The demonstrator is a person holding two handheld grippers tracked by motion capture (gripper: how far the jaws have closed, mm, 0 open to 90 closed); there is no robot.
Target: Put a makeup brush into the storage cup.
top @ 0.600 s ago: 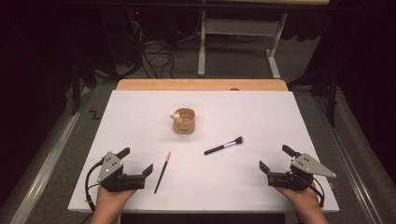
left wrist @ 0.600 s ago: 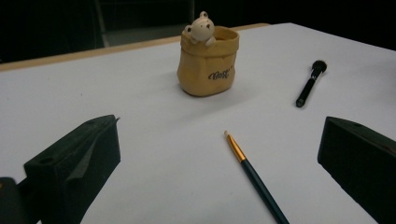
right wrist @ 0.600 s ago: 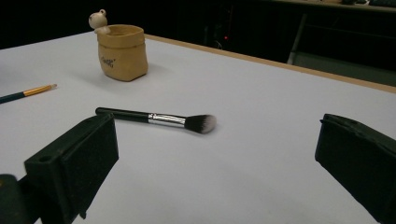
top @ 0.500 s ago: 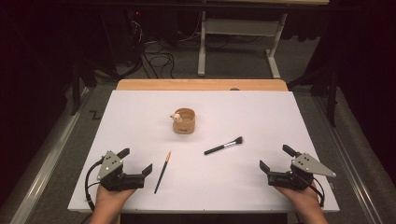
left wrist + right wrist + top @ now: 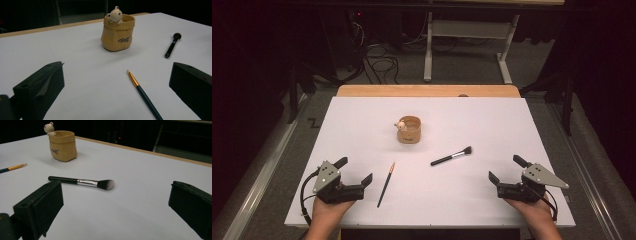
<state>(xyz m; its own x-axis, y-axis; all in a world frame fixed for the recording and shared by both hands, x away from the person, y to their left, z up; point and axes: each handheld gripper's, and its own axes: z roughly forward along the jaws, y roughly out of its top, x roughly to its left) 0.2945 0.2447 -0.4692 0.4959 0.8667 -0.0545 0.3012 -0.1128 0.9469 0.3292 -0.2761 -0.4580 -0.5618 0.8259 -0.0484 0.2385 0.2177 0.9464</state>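
High view: thin brush (image 5: pixel 386 184) just right of open left gripper (image 5: pixel 357 172).

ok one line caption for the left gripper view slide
Open left gripper faces a thin paintbrush, a tan bear pot and a black makeup brush.

Bright, evenly lit white table (image 5: pixel 362 125), dark surroundings, soft shadows, mild blur.

A big white table top (image 5: pixel 512 130) with a light brown wooden edge (image 5: pixel 427 90) at its far side stands on a grey floor (image 5: pixel 472 62), and behind it, in the dark room, are a grey metal stand (image 5: pixel 467 30) and black cables (image 5: pixel 377 55).
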